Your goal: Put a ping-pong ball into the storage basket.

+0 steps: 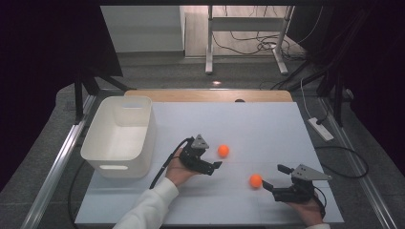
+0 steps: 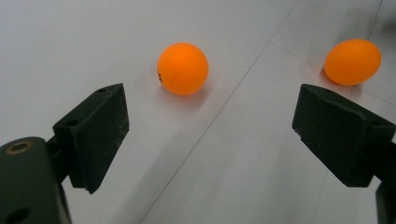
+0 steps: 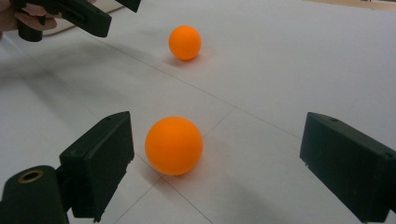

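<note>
While both balls are sitting loose on the white surface (image 1: 248, 124), you're holding your left tool (image 1: 216, 165) wide, just beside the far ball (image 1: 223, 150). Your right tool (image 1: 276, 177) is gaping wide too, with the near ball (image 1: 256, 180) sitting just in front of its jaws, untouched. The white bin (image 1: 119, 138) is standing off left.

The high view looks down on the tabletop (image 1: 267, 124); both gripper views skim it closely, sharing the orange balls (image 2: 182, 68).
</note>
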Motion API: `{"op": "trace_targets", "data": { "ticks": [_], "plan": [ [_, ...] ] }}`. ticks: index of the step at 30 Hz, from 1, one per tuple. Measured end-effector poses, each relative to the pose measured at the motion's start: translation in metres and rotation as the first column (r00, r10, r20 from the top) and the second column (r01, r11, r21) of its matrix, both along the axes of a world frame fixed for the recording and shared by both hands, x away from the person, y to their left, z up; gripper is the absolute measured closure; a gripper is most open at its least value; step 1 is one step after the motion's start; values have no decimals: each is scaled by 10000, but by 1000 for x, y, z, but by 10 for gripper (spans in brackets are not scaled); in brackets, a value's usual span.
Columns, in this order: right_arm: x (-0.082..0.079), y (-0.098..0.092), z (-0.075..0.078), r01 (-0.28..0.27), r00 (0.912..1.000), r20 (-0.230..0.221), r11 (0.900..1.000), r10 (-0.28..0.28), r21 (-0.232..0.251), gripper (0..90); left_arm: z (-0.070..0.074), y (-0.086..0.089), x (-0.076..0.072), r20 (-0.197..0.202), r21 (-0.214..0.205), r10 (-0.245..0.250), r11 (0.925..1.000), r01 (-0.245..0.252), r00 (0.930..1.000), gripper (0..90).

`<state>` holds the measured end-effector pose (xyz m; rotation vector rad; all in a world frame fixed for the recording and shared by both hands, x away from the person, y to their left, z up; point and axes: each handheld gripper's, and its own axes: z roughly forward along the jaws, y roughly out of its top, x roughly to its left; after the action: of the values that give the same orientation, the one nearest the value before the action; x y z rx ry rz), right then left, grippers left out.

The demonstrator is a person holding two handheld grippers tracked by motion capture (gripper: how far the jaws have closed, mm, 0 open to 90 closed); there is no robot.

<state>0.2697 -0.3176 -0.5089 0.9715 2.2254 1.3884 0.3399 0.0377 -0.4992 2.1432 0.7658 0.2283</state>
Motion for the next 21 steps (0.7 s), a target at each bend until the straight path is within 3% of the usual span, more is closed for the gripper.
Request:
{"op": "trace_targets", "data": {
  "ticks": [10,21],
  "plan": [
    [0,0,0,-11,10000,-10,10000,11,-11,95,3,-4,10,-144,-48,151,9999,-152,9998,120],
    [0,-1,0,11,10000,8,10000,-11,-47,95,4,-10,20,-132,195,145,9997,-142,9998,122]
  ]
}}
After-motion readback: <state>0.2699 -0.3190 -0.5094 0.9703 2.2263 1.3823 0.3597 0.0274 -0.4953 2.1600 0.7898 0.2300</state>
